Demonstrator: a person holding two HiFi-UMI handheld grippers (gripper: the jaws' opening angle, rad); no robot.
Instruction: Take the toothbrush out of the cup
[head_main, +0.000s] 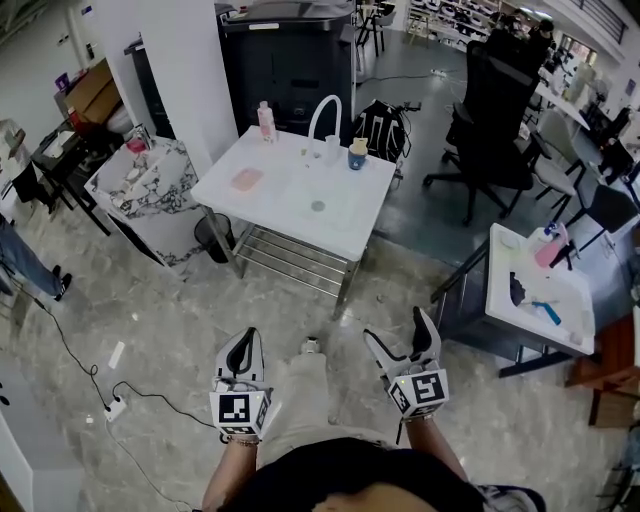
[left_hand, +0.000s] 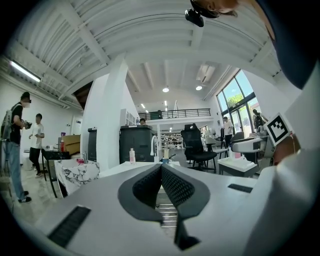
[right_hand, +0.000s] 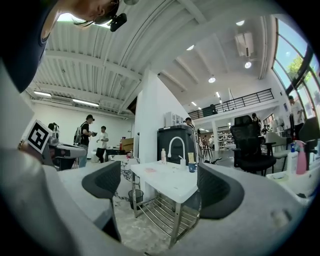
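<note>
Down near the floor: left claw (head_main: 245, 342) pinched shut, empty; right claw (head_main: 397, 328) spread wide, empty. Well beyond, at the far edge of the white rectangular bench (head_main: 290, 195): small blue ceramic cup (head_main: 357, 157), pale toothbrush (right_hand: 190, 158) standing inside.

Nothing reads as words or numbers. The cube (head_main: 240, 409) on the left gripper (head_main: 245, 338) and the cube (head_main: 420, 391) on the right gripper (head_main: 400, 335) show only black square markers (patterns, not letters); the label on the bottle (head_main: 266, 121) is too small.
</note>
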